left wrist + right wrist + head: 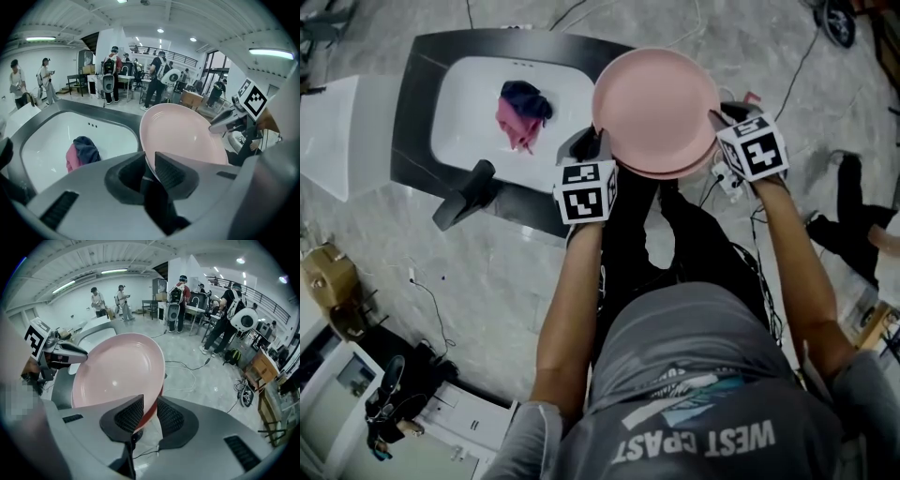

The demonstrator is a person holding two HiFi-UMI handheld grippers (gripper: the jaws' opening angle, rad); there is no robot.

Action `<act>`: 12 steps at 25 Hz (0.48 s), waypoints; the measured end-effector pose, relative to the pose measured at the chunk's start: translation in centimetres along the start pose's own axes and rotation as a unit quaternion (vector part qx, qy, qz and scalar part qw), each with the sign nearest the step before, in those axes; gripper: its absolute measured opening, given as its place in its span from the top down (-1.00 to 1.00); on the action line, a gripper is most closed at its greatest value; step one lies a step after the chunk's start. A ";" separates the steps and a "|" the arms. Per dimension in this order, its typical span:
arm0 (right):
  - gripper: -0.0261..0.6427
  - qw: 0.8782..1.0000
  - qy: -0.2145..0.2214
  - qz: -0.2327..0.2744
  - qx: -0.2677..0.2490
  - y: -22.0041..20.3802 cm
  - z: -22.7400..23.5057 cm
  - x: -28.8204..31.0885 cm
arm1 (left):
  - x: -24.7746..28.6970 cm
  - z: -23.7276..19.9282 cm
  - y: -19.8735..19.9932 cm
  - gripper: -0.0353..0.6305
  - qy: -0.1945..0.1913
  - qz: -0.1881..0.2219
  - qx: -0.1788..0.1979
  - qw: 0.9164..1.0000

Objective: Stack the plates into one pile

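Where the counter [417, 103] with its white basin [469, 103] ends, two stacked pink plates [656, 103] hang in the air, the left gripper [598, 142] and right gripper [719, 120] each with jaws clenched on opposite rims.

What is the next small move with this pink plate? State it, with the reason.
Probably carry the pink plate over the dark counter and lower it: the left gripper and right gripper clamp its opposite rims, and it hangs in mid-air beside the sink.
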State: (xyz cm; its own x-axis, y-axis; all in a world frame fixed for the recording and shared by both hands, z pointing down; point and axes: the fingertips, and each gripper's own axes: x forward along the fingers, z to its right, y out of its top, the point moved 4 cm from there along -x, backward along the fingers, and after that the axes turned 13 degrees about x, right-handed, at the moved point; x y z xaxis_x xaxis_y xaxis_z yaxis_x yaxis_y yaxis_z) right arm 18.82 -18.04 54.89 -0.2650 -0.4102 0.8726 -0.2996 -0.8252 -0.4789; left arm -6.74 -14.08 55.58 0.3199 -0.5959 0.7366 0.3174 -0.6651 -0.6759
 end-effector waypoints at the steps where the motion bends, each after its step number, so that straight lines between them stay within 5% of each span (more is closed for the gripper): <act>1: 0.60 1.000 -0.001 -0.002 -0.001 -0.2 0.0 0.0 | 0.0 0.2 -0.2 0.70 -0.002 -0.003 0.003 1.000; 8: 0.51 1.000 -0.010 -0.018 -0.005 -1.8 -0.3 -0.2 | 0.3 1.2 -1.5 0.67 0.002 -0.017 0.031 0.999; 12: 0.43 0.999 0.012 -0.004 0.047 -1.9 -0.4 0.2 | 0.2 1.3 -1.4 0.67 0.002 -0.015 0.038 0.999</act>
State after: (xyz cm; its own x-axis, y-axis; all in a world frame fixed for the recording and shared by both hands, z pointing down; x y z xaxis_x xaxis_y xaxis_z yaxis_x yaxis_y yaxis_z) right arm 18.97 -16.36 55.95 -0.2849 -0.3954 0.8732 -0.2138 -0.8618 -0.4601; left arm -5.90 -12.69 56.63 0.3053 -0.5780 0.7567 0.3937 -0.6470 -0.6530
